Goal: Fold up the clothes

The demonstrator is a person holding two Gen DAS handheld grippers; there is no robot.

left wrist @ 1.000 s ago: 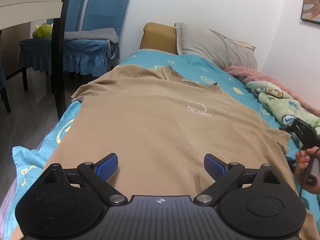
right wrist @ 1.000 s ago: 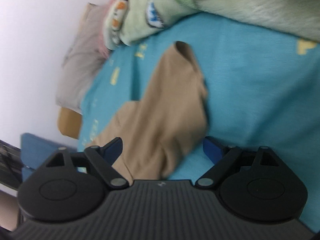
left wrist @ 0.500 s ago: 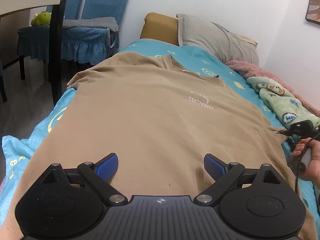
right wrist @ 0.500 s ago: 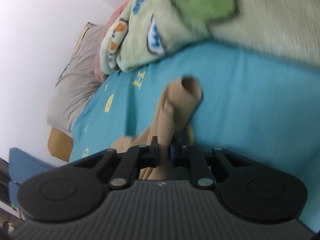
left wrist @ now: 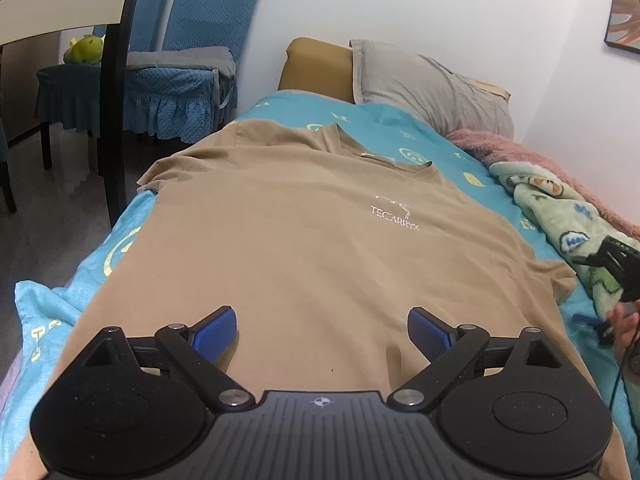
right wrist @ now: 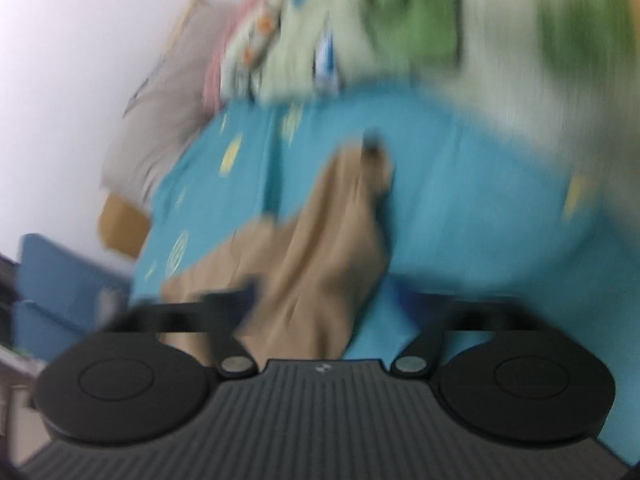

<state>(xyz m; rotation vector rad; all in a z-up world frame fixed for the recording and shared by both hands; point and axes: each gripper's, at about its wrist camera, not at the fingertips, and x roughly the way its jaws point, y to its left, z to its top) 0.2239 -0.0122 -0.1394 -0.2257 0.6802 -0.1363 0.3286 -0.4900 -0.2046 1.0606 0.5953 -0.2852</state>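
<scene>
A tan T-shirt (left wrist: 304, 240) with a small white chest logo lies spread flat, front up, on the blue bedsheet (left wrist: 120, 248). My left gripper (left wrist: 320, 332) is open and empty, low over the shirt's lower part. In the blurred right wrist view, my right gripper (right wrist: 332, 300) is open over the shirt's right sleeve (right wrist: 336, 224), which lies rumpled on the sheet. The right gripper also shows in the left wrist view (left wrist: 616, 256), at the far right beside that sleeve.
A grey pillow (left wrist: 428, 84) and tan headboard (left wrist: 316, 64) are at the bed's head. A green patterned blanket (left wrist: 560, 216) and pink blanket (left wrist: 532, 156) lie along the wall side. Blue-covered chairs (left wrist: 180, 60) and a table leg (left wrist: 112, 112) stand left of the bed.
My right gripper was shut on the sleeve half a second ago and is now open, with the sleeve released. My left gripper has stayed open and has drifted only slightly over the shirt.
</scene>
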